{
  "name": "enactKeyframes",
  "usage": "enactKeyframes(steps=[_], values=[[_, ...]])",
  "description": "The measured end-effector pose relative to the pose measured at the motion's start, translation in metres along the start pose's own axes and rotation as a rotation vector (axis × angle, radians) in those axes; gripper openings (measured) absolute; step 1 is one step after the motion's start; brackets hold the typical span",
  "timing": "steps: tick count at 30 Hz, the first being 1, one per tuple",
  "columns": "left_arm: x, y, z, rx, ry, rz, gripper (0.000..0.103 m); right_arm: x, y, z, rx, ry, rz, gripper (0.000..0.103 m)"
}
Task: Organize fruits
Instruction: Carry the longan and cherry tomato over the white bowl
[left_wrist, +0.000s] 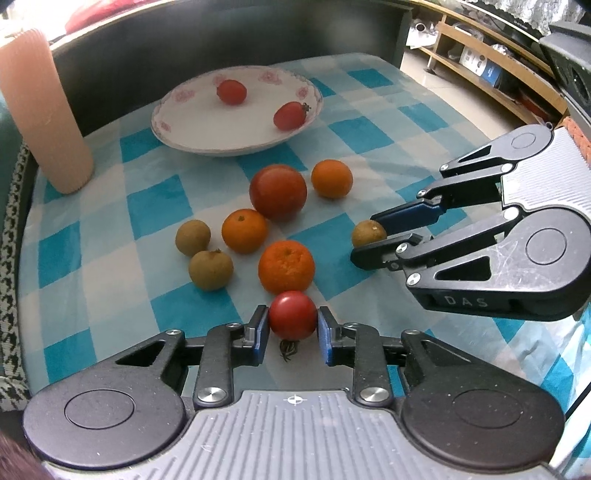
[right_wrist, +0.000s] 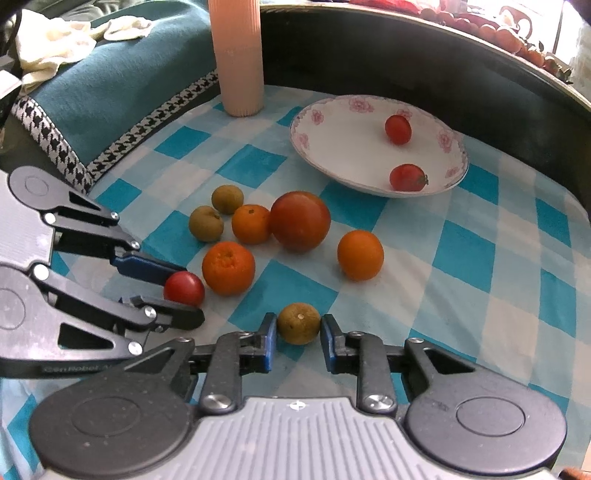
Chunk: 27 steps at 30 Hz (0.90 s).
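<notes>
My left gripper (left_wrist: 293, 326) is closed narrow on a cherry tomato (left_wrist: 292, 314), its pads touching the fruit's two sides. The tomato still sits on the checked surface (left_wrist: 424, 147); its calyx seems to poke out underneath towards me, so its stem axis probably runs roughly along my fingers. My right gripper (right_wrist: 298, 334) has pinched a small brown longan (right_wrist: 298, 323) the same way, stem scar facing up. Both fruits are near-round, so no long axis matters. Just ahead of the left gripper lie three oranges, the nearest (left_wrist: 286, 266) almost touching the tomato. Farther ahead, the flowered plate (left_wrist: 192, 110) already holds two tomatoes, so I judge mine belongs there too.
</notes>
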<state>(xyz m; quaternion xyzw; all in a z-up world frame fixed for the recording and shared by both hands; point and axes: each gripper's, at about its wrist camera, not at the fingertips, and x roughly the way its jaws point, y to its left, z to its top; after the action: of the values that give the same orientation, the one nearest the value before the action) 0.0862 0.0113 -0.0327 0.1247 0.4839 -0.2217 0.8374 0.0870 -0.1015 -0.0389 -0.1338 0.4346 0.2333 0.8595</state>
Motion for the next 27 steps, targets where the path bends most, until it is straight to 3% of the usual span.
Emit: enactKeyframes(steps=[27], values=[[-0.012, -0.002, 0.031, -0.013, -0.086, 0.020, 0.035, -0.024, -0.004, 0.014, 0.021, -0.083, -0.011, 0.042]])
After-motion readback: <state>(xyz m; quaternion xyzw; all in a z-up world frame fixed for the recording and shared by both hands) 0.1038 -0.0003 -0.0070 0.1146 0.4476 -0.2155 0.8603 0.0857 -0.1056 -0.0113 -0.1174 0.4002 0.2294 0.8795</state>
